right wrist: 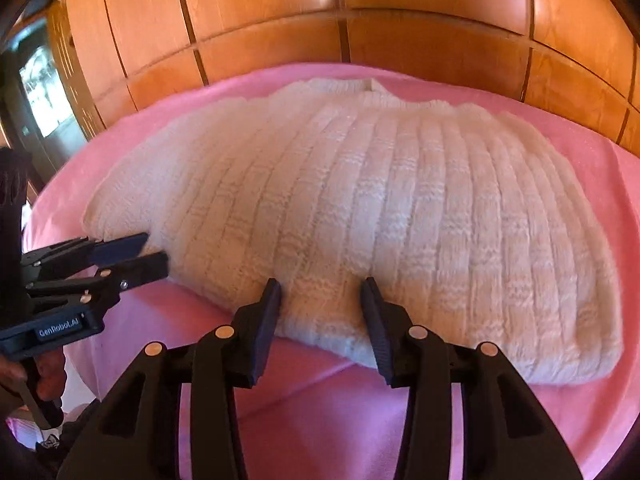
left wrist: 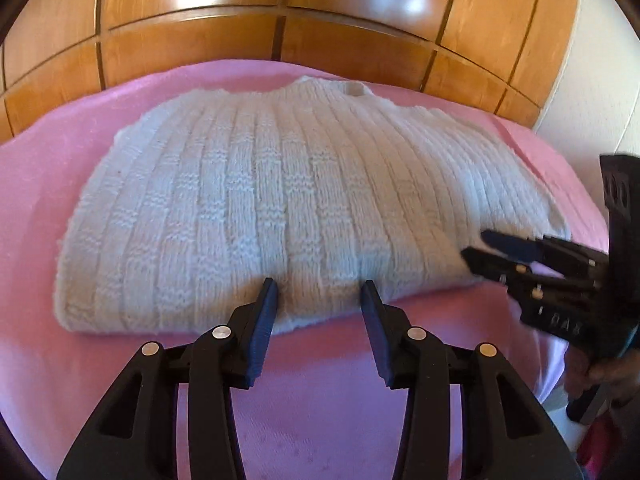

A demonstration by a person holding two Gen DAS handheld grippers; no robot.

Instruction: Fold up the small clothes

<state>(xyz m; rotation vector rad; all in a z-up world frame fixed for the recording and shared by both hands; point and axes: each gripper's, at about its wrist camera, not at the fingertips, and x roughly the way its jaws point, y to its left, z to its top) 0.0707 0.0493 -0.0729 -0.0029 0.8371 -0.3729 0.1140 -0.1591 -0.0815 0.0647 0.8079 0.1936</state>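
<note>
A white ribbed knit sweater lies flat on a pink blanket, neck opening at the far side. In the left wrist view my left gripper sits at the near hem, with a bulge of knit pinched between its pads. My right gripper bites the sweater's right near corner. In the right wrist view the right gripper likewise squeezes a fold of the hem. The left gripper clamps the left near edge, jaws narrow. The frames are slightly blurred.
Glossy wooden panels rise right behind the blanket's far edge. A white wall stands at the right. A person's hand holds each gripper handle. A dark reflective surface shows at the far left.
</note>
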